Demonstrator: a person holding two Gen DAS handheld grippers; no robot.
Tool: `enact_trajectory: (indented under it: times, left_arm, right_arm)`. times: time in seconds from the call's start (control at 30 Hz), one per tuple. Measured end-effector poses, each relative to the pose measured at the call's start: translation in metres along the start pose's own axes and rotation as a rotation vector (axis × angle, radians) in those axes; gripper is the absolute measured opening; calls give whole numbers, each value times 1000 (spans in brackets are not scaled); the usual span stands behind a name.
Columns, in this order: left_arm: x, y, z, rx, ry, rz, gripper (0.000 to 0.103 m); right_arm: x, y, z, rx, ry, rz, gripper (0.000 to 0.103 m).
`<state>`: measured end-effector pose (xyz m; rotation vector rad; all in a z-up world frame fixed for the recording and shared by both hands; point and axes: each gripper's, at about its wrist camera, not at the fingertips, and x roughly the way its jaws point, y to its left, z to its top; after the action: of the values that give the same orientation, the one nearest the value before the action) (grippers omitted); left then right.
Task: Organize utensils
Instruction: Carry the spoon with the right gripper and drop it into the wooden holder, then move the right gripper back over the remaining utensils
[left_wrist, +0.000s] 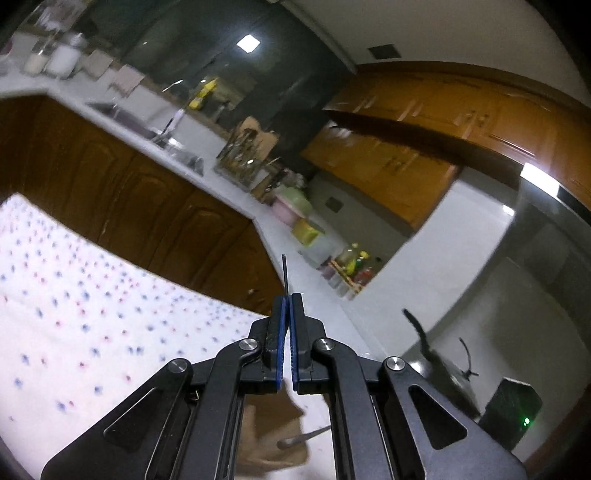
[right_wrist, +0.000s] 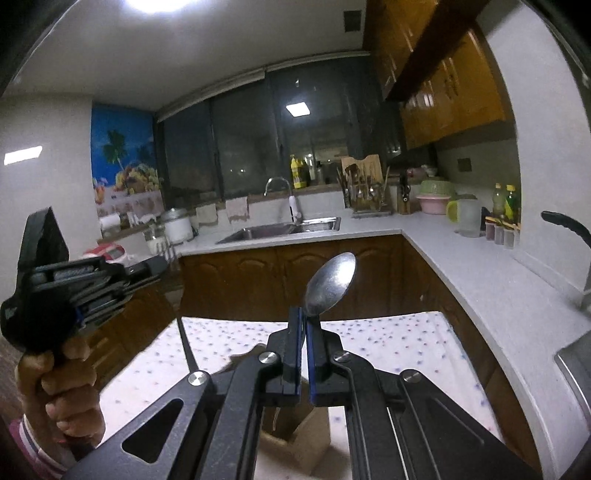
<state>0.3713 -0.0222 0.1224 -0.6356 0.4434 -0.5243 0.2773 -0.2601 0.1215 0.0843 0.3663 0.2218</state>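
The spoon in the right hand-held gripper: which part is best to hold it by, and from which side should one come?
Grip the neck just below the bowl, as the right hand-held gripper does now. The spoon stands upright, its wide bowl above the fingertips and its handle hidden below, so come from underneath, pads closing on the narrow neck.

No legible text, label, brand, number or sign in either view.

Checked, taking the sink (right_wrist: 280, 230) as landmark:
- Yellow bottle (right_wrist: 296, 171) on the sill behind the sink: label too small and blurred to read.
- Green-capped bottles (right_wrist: 505, 203) on the counter well to the right of the sink: labels unreadable.
- Palm-tree poster (right_wrist: 123, 162) on the wall to the left of the sink: picture only, no readable lettering.
- Red-and-white appliance (right_wrist: 107, 253) left of the sink: markings, if any, too blurred to tell.

Left wrist view is motion-blurred; nothing reads there.
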Motion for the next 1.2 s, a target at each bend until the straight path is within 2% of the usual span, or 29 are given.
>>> enact_trajectory:
  times: [0.27,0.5,0.63,1.0,1.07,1.1,1.13,1.17,1.2]
  left_arm:
    - [15,45,-30,-17,52,75,3]
    - [15,46,-48,59,107,120,4]
    - [18,46,-56,80,130,146,5]
    - [20,41,-51,77,150,169,4]
    - [16,41,-49,70,143,177,5]
    - [13,41,-48,64,145,177,11]
    - [9,41,-47,53,145,170,15]
    - [6,41,-46,49,141,170,21]
    - [1,40,-45,46,134,174,29]
  right_arm:
    - [42,3,-41,-26,91,5,2]
    - [59,-10,-62,4,169,6,2]
    - [61,-8,-63,2,181,6,2]
    - [62,-11,-58,34,189,24,3]
    - [62,-13,-58,46,189,30,6]
    - [59,-14,-57,54,189,26,9]
    - [58,-16,-57,60,185,24,20]
    - [55,-18,-55,69,179,24,38]
    - [49,-21,-53,86,162,27,46]
